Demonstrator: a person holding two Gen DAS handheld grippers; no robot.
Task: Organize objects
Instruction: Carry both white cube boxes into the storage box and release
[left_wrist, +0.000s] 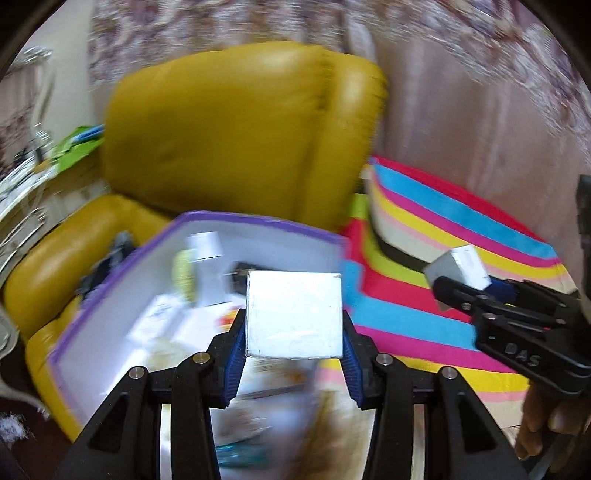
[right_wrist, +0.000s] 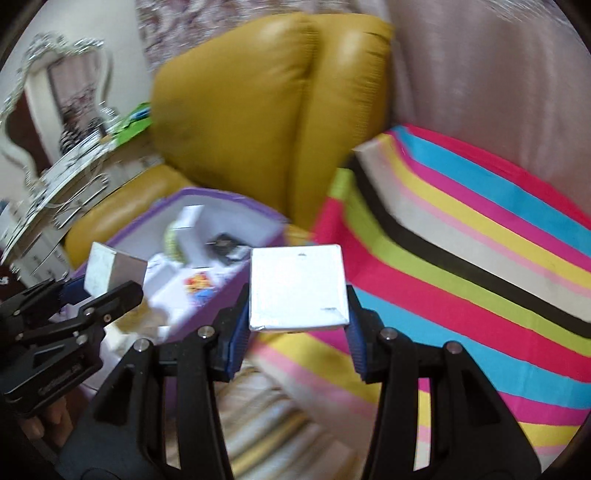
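The left tool (left_wrist: 293, 354) is clamped on a white box (left_wrist: 294, 314), its blue pads pressed to the box's two sides. The box hangs over the near right corner of a purple-edged tray (left_wrist: 258, 220), which rests on the seat of a yellow armchair (left_wrist: 229, 125). The right tool (right_wrist: 297, 330) is clamped the same way on a second white box (right_wrist: 298, 288), held above the left edge of a striped blanket (right_wrist: 461, 266), just beside the tray's right corner.

The left wrist view looks straight into the tray, though blur smears its contents: small white packets, something pale green and a dark item can be made out, no more. It also shows the right tool from the side at the right edge, and part of the hand (left_wrist: 546, 421) below it.

The right wrist view shows the tray from farther right, with a colourful printed card (right_wrist: 199, 286) near its front wall. It shows the left tool side-on at the lower left, and an ornate silver mirror (right_wrist: 55, 107) by the wall at the upper left. The blanket fills this view's right half, with a black stripe running across it.
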